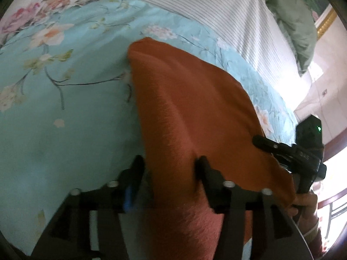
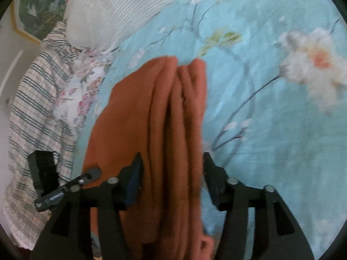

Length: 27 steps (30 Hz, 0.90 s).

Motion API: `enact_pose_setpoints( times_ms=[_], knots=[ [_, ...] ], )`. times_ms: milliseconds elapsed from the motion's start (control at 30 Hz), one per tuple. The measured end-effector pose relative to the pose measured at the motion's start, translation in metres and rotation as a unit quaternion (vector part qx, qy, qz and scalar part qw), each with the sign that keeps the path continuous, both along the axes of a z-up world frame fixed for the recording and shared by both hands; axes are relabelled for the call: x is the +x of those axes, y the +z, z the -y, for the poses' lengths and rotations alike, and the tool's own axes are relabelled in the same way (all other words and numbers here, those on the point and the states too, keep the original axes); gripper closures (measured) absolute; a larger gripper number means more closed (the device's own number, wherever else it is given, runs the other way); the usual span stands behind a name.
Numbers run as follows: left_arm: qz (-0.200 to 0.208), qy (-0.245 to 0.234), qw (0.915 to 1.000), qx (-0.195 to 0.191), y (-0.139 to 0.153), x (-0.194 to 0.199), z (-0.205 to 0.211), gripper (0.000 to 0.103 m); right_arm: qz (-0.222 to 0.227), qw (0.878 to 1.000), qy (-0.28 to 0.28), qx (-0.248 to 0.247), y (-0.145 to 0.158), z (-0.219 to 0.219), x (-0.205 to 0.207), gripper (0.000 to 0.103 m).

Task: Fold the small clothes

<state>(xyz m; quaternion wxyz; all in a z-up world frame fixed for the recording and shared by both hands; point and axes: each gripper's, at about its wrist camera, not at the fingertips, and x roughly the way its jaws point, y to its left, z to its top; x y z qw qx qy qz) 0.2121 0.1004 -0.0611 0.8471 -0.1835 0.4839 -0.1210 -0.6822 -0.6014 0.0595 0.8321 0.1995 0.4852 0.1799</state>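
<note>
Left gripper [image 1: 171,162]: fingers apart, the rust-orange garment [image 1: 190,108] bunched between them.
Right gripper [image 2: 172,162]: likewise, grip unclear.
Risk: folds could spill onto the floral bedsheet [image 1: 65,86].

A light blue bedsheet [image 1: 65,108] printed with pale flowers and thin dark stems covers the bed. A white cover with fine dark stripes [image 1: 216,10] lies along its far side, and a green cushion [image 1: 292,21] rests beside that. In the right wrist view, a checked cloth with dark bands [image 2: 36,112] sits by a floral fabric [image 2: 82,95], below a gold-framed picture [image 2: 34,17].
</note>
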Motion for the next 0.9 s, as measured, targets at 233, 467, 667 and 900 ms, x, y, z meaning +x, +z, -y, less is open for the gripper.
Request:
enact_pose_setpoints(
  times_ms=[233,467,667,900],
  knots=[
    [0.042,0.030,0.9987,-0.002,0.024,-0.023,-0.013,0.048,0.058,0.998,0.029,0.002,0.039,-0.012,-0.002,0.045],
    [0.080,-0.032,0.9962,-0.012,0.045,-0.034,0.004,0.052,0.005,0.999,0.044,0.006,0.008,-0.030,0.033,0.057],
    [0.078,-0.071,0.9944,-0.002,0.046,-0.030,0.024,0.055,0.051,0.996,0.043,0.064,0.039,-0.020,0.029,0.092],
    [0.072,-0.114,0.9907,0.015,0.039,-0.032,0.050,0.058,0.026,1.000,-0.001,0.016,0.011,0.006,0.014,0.092]
  ],
)
